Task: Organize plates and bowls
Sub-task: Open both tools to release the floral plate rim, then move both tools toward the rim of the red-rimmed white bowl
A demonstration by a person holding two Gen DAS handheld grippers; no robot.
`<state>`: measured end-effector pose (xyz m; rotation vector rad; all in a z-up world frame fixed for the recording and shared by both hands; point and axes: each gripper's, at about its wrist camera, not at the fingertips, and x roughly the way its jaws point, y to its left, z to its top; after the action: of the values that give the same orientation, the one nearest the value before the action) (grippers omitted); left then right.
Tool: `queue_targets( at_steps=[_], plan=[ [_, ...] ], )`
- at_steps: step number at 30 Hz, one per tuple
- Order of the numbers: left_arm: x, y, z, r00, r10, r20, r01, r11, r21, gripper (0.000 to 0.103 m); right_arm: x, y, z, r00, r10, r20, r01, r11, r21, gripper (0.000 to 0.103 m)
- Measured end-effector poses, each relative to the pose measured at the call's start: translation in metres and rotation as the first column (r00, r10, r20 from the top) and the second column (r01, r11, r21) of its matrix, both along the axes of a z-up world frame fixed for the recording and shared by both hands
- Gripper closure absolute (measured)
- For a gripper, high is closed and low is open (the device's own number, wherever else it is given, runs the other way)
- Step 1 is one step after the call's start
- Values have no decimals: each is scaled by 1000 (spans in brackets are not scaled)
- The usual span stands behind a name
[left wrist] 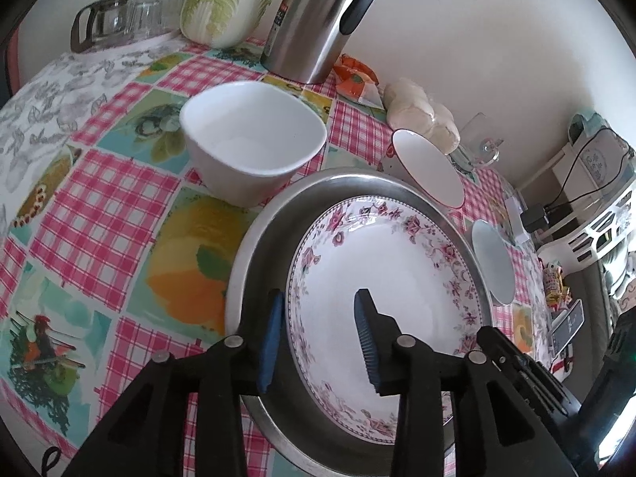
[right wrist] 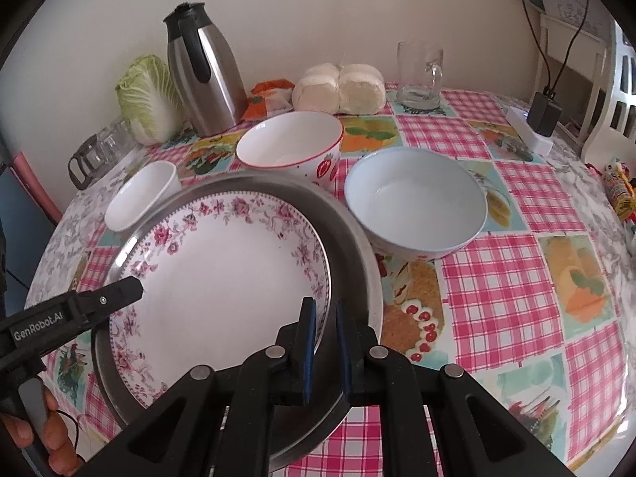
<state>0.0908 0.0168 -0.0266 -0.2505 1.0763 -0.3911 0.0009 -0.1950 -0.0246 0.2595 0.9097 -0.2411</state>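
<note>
1. Now resting: floral plate [right wrist: 222,274] inside steel tray [right wrist: 353,246] on the desk.
2. Left tongs [left wrist: 320,318] released, straddling the plate's rim; right tongs [right wrist: 326,342] clenched on that rim.
3. Probably stiff, fragile, slippery glaze; best held by the rim.

glossy ceramic floral plate [right wrist: 222,274], brushed metal tray [right wrist: 353,246]

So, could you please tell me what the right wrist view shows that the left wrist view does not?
Only the right wrist view shows the strawberry pattern on the red-rimmed bowl, the blue bowl's whole inside, and the right gripper shut on the floral plate's rim. Only the left wrist view shows the left gripper open across that plate's other rim. Both share the metal tray, white square bowl, thermos and cabbage.
</note>
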Motion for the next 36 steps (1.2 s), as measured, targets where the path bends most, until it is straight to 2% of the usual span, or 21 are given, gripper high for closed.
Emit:
queue_targets(
  at_steps=[5, 7, 10, 13, 14, 15, 16, 23, 25, 27, 29, 33, 36],
  plan=[
    [-4, 1, 11, 999, 1, 43, -2, 1000, 22, 54, -4, 0, 9, 999, 0, 43, 0, 1000, 14, 90],
    [-5, 1, 14, 998, 2, 56, -3, 999, 32, 46, -5, 0, 12, 999, -2, 51, 1, 1000, 17, 90],
    [-7, 0, 19, 997, 4, 74, -9, 998, 68, 39, -7, -1, 13, 998, -11, 58, 10, 1000, 17, 81],
    [-9, -2, 21, 995, 4, 100, -17, 991, 130, 36, -8, -3, 12, 999, -16, 52, 15, 1000, 17, 64],
    [-9, -2, 22, 994, 3, 105, -19, 989, 143, 34, -8, -3, 11, 999, -16, 52, 15, 1000, 16, 50],
    [-10, -3, 22, 994, 2, 111, -20, 987, 157, 26, -8, -3, 11, 998, -17, 54, 17, 1000, 12, 37],
    [-10, -3, 21, 993, 2, 114, -21, 986, 166, 19, -9, -3, 11, 998, -19, 57, 19, 1000, 8, 34],
    [-10, -8, 18, 990, -3, 140, -30, 971, 238, 13, -8, -2, 7, 999, -13, 49, 13, 1000, -13, 17],
    [-10, -8, 17, 989, -2, 149, -36, 967, 253, 6, -7, -2, 6, 999, -12, 46, 13, 1000, -18, 14],
    [-11, -8, 17, 987, 1, 161, -44, 963, 264, 2, -8, -3, 5, 999, -14, 46, 15, 1000, -18, 4],
    [-12, -8, 18, 984, 4, 180, -56, 957, 284, 1, -9, -4, 5, 999, -17, 48, 18, 1000, -17, 0],
    [-13, -9, 19, 978, 2, 210, -72, 943, 326, 1, -9, -4, 4, 999, -9, 50, 10, 1000, -18, 0],
    [-13, -9, 19, 976, 4, 216, -74, 946, 317, 1, -8, -4, 2, 999, -9, 42, 10, 1000, -13, 0]
  ],
)
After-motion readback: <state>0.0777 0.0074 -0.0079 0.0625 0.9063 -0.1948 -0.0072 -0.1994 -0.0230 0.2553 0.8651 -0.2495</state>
